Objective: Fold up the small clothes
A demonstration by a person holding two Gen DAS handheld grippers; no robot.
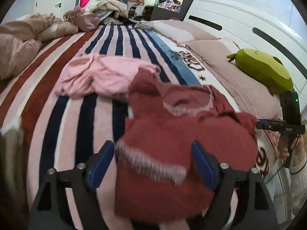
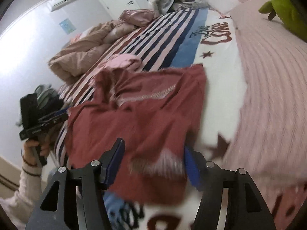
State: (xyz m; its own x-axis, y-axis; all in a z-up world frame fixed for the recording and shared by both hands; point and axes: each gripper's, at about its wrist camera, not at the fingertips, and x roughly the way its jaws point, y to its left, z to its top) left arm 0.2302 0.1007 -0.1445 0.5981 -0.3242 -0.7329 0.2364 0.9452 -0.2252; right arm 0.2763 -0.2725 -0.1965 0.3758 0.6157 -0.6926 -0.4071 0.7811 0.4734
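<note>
Red knit sweater point(image 1: 172, 130) lies crumpled on the striped blanket point(image 1: 80, 118) of the bed, a pink garment point(image 1: 101, 76) just beyond. Left tool point(image 1: 153, 164) and right tool point(image 2: 153, 164) both stand apart, cuffs between their fingers.

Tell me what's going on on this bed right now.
A person with a handheld gripper in each hand is working on a fuzzy dark red sweater spread on the striped blanket. Both the left gripper and right gripper are open around its near edges. A crumpled pink garment waits behind it.
</note>
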